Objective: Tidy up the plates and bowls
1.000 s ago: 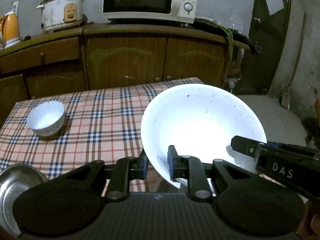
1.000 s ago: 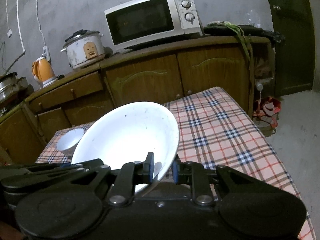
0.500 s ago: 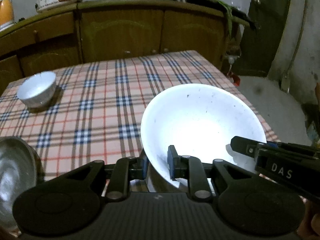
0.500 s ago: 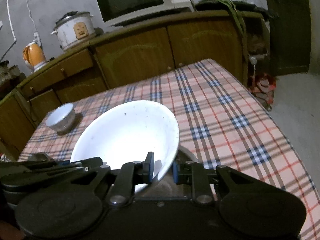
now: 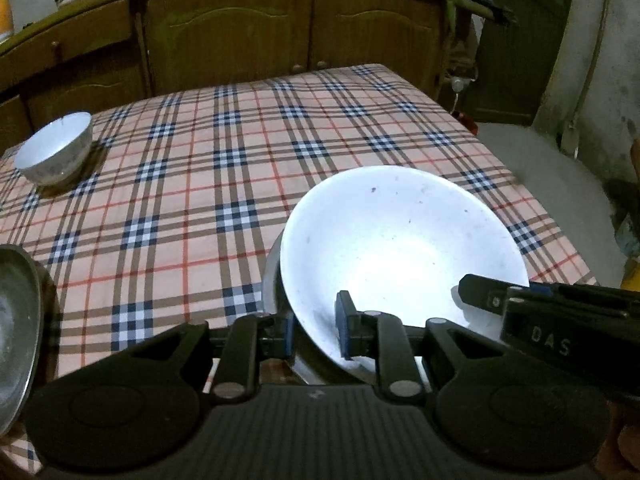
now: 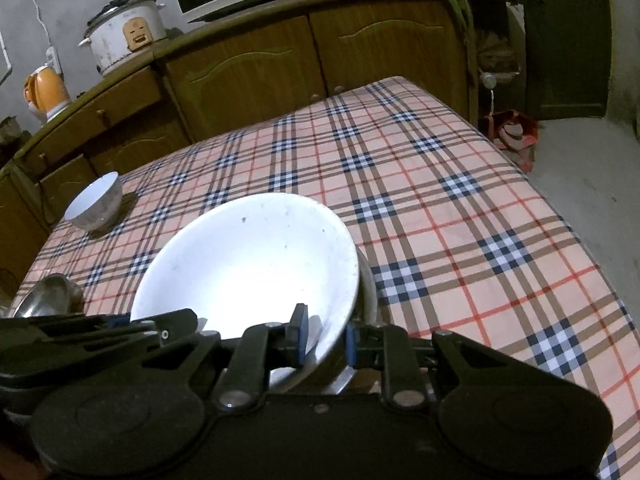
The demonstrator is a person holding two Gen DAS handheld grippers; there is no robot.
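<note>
Both the left claw (image 5: 316, 330) and right claw (image 6: 323, 336) pinch the white bowl's (image 5: 400, 248) rim above a metal dish (image 6: 366, 284) near the tabletop's (image 5: 248, 152) front edge, where uneven release could tip it.

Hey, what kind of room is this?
Most likely a home kitchen: a rice cooker and orange kettle sit on wooden cabinets, behind a table with a plaid tablecloth.
</note>
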